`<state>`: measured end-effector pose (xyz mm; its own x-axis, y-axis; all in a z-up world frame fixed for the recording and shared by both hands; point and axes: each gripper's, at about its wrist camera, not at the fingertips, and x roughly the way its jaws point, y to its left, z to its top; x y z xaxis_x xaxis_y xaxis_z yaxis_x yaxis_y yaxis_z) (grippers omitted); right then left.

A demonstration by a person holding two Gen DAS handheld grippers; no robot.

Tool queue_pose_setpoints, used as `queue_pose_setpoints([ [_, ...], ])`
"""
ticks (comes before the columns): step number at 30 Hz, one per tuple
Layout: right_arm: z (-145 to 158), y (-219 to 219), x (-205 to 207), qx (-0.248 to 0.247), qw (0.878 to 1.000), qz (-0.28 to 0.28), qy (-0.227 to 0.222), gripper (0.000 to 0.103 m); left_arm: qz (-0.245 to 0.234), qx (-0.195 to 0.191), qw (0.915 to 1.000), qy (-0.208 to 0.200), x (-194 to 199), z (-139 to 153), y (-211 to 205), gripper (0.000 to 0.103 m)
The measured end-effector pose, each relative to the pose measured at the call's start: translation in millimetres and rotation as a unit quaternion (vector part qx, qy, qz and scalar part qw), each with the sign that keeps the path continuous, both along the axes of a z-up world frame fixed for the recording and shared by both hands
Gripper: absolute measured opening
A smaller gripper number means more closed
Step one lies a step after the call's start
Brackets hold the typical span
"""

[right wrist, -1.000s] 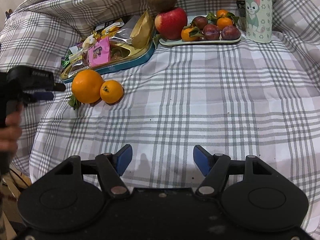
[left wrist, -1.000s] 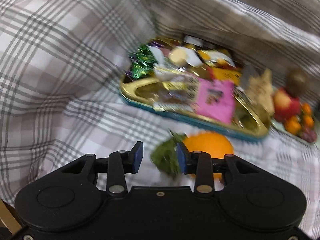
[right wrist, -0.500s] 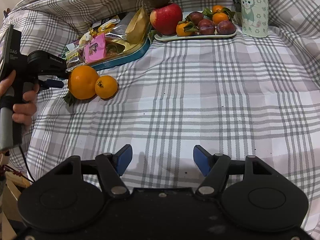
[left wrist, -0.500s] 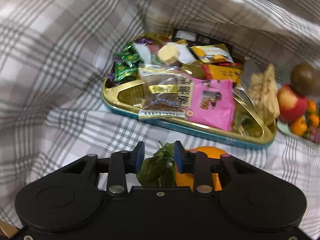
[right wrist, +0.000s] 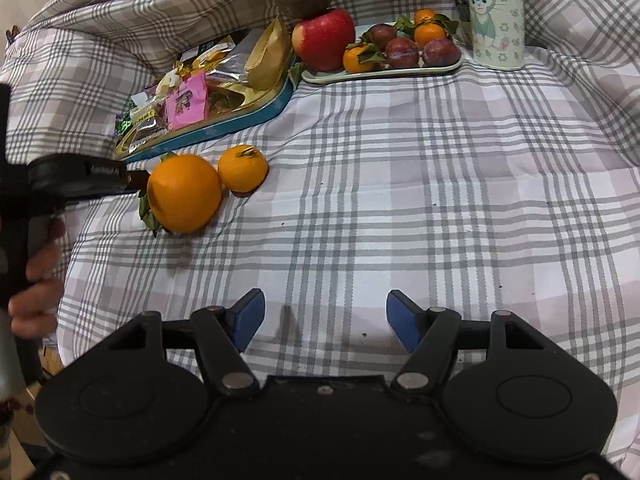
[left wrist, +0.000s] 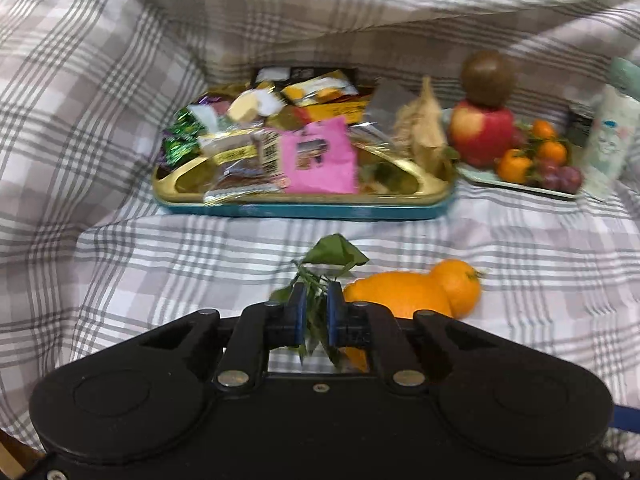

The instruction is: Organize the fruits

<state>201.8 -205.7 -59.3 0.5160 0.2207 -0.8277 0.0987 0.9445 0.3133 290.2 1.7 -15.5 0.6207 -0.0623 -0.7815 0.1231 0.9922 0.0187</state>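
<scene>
left wrist view low, close behind large orange [left wrist: 396,294], right wrist view farther back, both sharing it

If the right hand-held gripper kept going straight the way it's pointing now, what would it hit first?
Most likely just the plaid cloth. The right hand-held gripper is open with nothing between its fingers, angled down at bare fabric. The small orange sits off to the left, seemingly clear of that line, though depth is hard to judge.

A soft checked cloth [right wrist: 400,184] in grey and white covers everything. On it lie a big orange [right wrist: 184,194] with green leaves [left wrist: 336,252] and a small orange [right wrist: 243,168], touching. Behind them sit a gold and blue tin tray [right wrist: 240,120] of snacks, a pale plate [right wrist: 380,74] of fruit, and a cat bottle [right wrist: 496,16].
</scene>
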Motion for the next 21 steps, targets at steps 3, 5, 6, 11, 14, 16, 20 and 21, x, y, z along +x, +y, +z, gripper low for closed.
queue_pose_setpoints([
  [3,1.5,-5.1,-3.6,0.001,1.0,-0.008,-0.002,0.072,-0.028,-0.028,0.9992,-0.001,-8.9,8.8,-7.0,0.012],
  [5,2.3,-8.8,-6.3,0.001,1.0,-0.015,-0.002,0.072,-0.053,-0.058,0.9969,0.006,-14.5,13.8,-12.0,0.013],
  [6,2.4,-10.2,-7.5,0.002,1.0,-0.018,-0.003,0.072,-0.068,-0.074,0.9949,0.013,-17.0,14.9,-14.8,0.014],
  [11,5.4,-17.5,-15.6,0.006,0.999,-0.031,-0.006,0.072,-0.111,-0.159,0.9794,0.056,-22.5,10.8,-22.5,0.022],
  [14,6.9,-21.1,-19.8,0.007,0.999,-0.037,-0.008,0.072,-0.13,-0.192,0.97,0.074,-29.1,7.1,-24.6,0.022],
  [16,7.1,-23.2,-22.2,0.007,0.999,-0.04,-0.008,0.072,-0.142,-0.203,0.9656,0.079,-36.0,6.4,-23.3,0.022],
  [20,6.7,-24.2,-25.1,0.009,0.999,-0.042,-0.006,0.072,-0.125,-0.188,0.9734,0.041,-51.3,13.9,-10.6,0.022],
  [21,6.4,-24.2,-25.5,0.01,0.999,-0.041,-0.006,0.072,-0.111,-0.184,0.976,0.034,-52.7,15.4,-4.7,0.022],
])
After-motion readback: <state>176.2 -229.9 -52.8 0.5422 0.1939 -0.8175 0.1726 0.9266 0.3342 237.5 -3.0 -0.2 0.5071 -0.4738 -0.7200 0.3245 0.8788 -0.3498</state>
